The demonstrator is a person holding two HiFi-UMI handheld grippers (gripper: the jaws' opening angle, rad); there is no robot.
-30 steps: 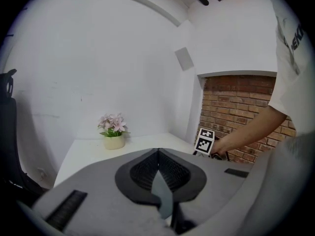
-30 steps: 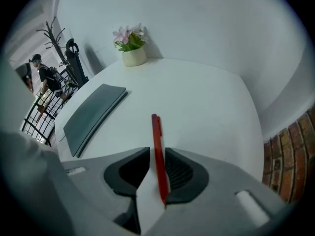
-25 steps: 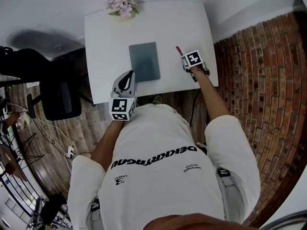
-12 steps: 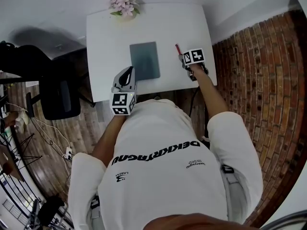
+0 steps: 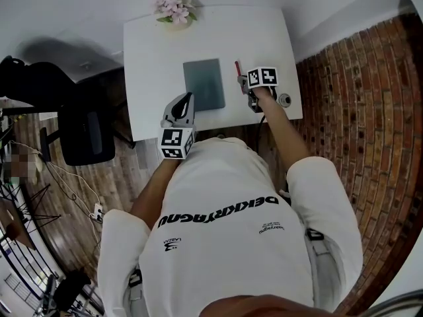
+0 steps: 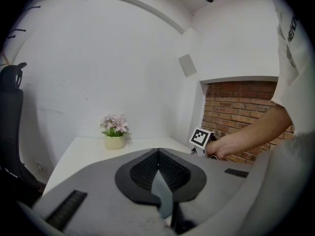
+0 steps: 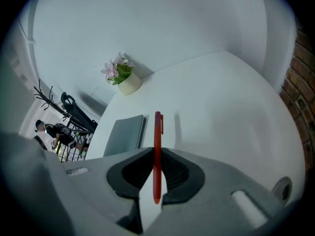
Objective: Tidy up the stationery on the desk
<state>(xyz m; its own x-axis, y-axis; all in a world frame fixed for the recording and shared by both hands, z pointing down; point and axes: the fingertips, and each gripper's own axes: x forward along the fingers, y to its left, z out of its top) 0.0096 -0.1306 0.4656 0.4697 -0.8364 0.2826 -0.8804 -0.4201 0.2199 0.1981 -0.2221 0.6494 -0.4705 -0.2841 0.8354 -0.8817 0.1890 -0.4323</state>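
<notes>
Head view: a person in a white shirt stands at the lower edge of a white desk (image 5: 152,51), seen from above, with a gripper in each hand.
Right gripper (image 5: 246,88): it is over the right part of the desk, right of centre in the frame, with its marker cube facing up. The right gripper view shows its jaws at a narrow gap, clamped on a red pen (image 7: 157,156).
Red pen: it is gripped near one end. The rest sticks out straight ahead of the jaws, with the clip at the far tip. In the head view it points toward the top of the frame, just right of the notebook. A faint shadow lies on the desk to its right.
Left gripper (image 5: 185,102): it is at the lower edge of the desk, lower left of the notebook. The left gripper view shows its jaws pressed together with nothing between them.
Grey notebook (image 5: 203,84): it lies flat at the middle of the desk, between the two grippers and apart from both.
Flower pot (image 5: 174,6): a small pot of pink flowers stands at the top edge of the desk, well apart from the notebook.
Black chair (image 5: 82,134): it is left of the desk, on the wooden floor.
Brick wall (image 5: 357,111): it runs down the right side of the frame, just beside the desk.
</notes>
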